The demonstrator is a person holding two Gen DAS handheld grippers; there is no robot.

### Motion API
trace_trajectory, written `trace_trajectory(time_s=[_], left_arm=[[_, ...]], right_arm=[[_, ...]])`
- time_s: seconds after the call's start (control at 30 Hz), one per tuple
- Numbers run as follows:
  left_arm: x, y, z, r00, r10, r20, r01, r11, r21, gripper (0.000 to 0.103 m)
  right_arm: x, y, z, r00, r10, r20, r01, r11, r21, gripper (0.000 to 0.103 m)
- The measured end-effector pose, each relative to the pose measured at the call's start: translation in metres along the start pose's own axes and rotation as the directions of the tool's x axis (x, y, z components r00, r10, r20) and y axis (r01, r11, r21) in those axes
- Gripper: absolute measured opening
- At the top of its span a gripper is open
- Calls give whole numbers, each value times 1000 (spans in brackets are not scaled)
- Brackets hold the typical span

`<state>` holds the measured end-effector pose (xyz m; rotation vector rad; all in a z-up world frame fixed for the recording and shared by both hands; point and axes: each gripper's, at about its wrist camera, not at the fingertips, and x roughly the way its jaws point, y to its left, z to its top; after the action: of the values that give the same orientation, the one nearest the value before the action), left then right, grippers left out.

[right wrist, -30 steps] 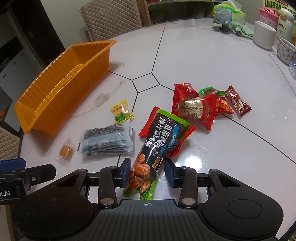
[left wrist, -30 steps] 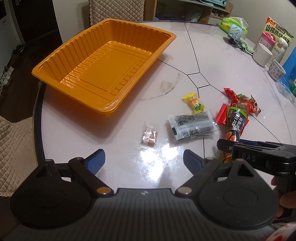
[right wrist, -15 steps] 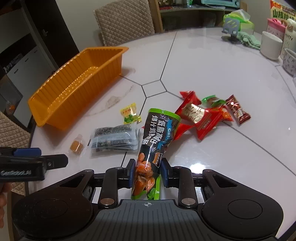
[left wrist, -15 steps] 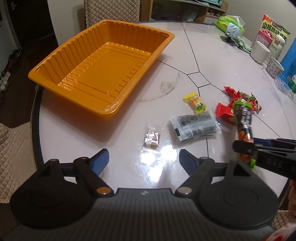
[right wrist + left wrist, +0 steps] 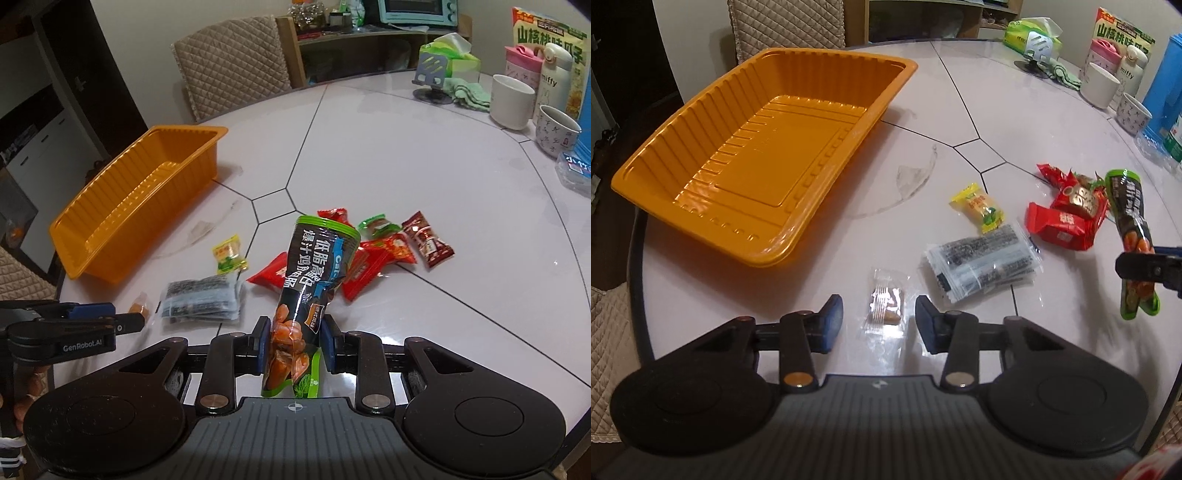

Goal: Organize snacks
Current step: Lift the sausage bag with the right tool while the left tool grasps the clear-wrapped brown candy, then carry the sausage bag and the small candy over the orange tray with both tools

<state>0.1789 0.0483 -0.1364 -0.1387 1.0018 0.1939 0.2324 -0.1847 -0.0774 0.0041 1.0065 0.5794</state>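
My right gripper (image 5: pixel 294 347) is shut on a long black and green snack packet (image 5: pixel 310 280) and holds it tilted above the table; the packet also shows in the left wrist view (image 5: pixel 1131 229). My left gripper (image 5: pixel 879 323) is open, its blue pads either side of a small clear-wrapped brown candy (image 5: pixel 884 308) on the table. An empty orange tray (image 5: pixel 657 162) stands at the left. A yellow candy (image 5: pixel 979 207), a grey seaweed pack (image 5: pixel 982 264) and red packets (image 5: pixel 1062 221) lie between.
Two mugs (image 5: pixel 511 100), a white bottle (image 5: pixel 554 83), a snack box (image 5: pixel 546 40), a tissue pack (image 5: pixel 452 55) and a phone stand (image 5: pixel 430 79) crowd the table's far right. A quilted chair (image 5: pixel 232 70) stands behind the table. The table's rim (image 5: pixel 635 258) runs at my left.
My right gripper closed on the black and green packet and lifted it off the table. My left gripper moved forward over the small brown candy and its jaws narrowed.
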Motion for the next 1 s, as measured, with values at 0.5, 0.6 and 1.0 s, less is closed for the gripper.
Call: trace_trajectory(time_s=[0.5,0.6,1.0], left_arm=[[13,-11,8,999,19,-28,-19,1000,6,18],[12,-12,8,999,24,-28,-24,1000,-4,18],[-38,-21,20,999,13,44,-10,998,-68,18]], right_arm=[[-2,-16,10,1000,29,-6,-29,999,-19,29],[-3,-18,14,999,42,-6,-42,999,-31,29],[-4,-11,33,992,125,-21,-127,982,-140,29]])
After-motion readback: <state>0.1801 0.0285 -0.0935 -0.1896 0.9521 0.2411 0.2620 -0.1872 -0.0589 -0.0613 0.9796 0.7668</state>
